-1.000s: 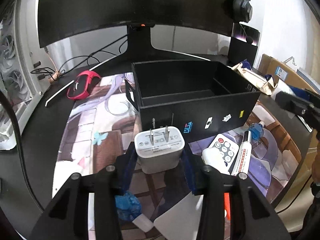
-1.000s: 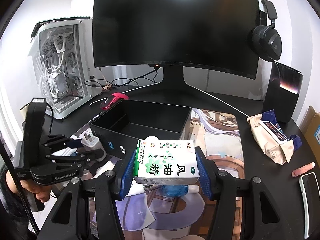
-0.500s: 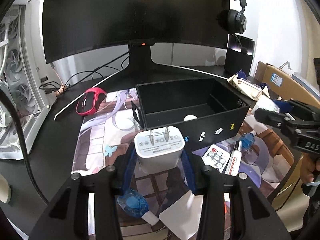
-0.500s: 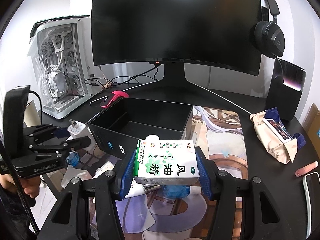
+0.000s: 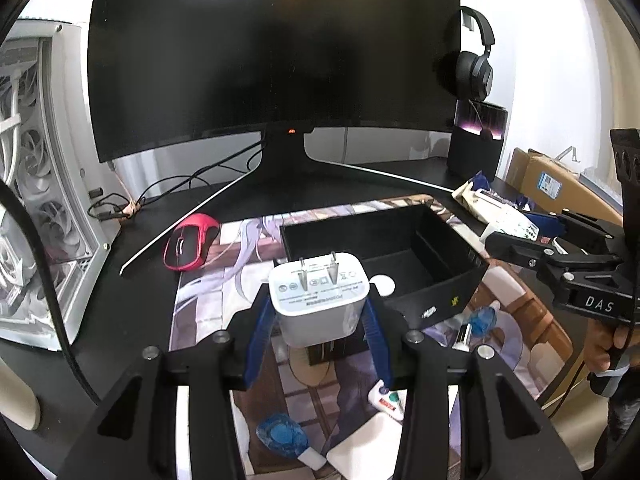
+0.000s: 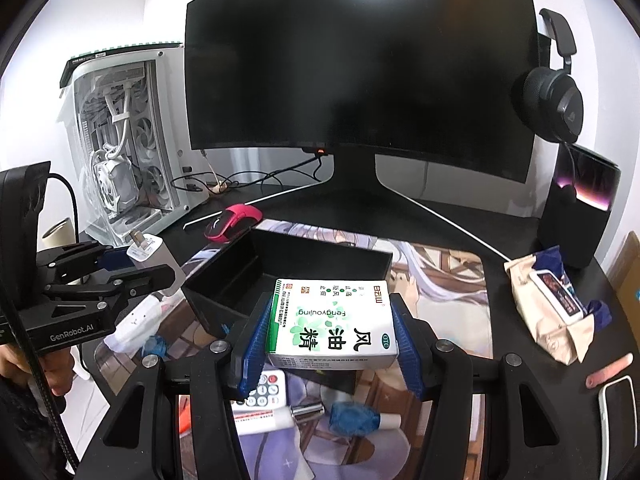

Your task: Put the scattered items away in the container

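The left gripper point(image 5: 318, 322) is clamped on a white charger point(image 5: 318, 300), prongs up and forward, pinched across its flat sides so it sits square between the blue pads point(image 5: 258, 342). It hangs just short of the near wall of the black container point(image 5: 436, 300), high enough, I judge, to clear the rim. A small white disc point(image 5: 383, 284) already lies inside. To the right, the right gripper point(image 6: 330, 338) grips a green-and-white medicine box point(image 6: 332, 322) by its short ends, label facing up, at the container's near edge. Below on the table point(image 6: 520, 240) wait a remote point(image 6: 264, 390), a white tube point(image 6: 260, 420) and a blue-capped bottle point(image 6: 354, 418).
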Demonstrator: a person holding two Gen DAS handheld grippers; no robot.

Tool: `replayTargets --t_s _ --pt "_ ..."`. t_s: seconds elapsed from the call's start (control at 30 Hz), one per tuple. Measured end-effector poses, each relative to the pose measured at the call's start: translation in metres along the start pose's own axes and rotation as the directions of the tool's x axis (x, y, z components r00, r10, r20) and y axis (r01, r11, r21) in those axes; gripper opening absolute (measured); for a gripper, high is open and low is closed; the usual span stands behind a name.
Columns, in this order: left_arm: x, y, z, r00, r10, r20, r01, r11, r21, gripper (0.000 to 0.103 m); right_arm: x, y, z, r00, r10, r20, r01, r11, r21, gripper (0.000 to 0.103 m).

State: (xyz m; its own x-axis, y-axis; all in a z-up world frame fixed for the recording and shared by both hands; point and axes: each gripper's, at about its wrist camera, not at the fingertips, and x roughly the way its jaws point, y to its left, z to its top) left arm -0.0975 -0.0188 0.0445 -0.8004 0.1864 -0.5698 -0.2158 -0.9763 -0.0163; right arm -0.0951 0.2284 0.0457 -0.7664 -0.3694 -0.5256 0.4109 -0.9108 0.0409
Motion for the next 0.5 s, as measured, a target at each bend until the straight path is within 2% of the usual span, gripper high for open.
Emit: replayTargets --t_s 0.5 --pt "0.026 -0.003 0.032 1.000 -0.028 -0.010 0.028 1.000 0.011 0.042 0.028 0.001 0.026 0.999 0.028 -0.021 -0.028 1.000 0.000 0.056"
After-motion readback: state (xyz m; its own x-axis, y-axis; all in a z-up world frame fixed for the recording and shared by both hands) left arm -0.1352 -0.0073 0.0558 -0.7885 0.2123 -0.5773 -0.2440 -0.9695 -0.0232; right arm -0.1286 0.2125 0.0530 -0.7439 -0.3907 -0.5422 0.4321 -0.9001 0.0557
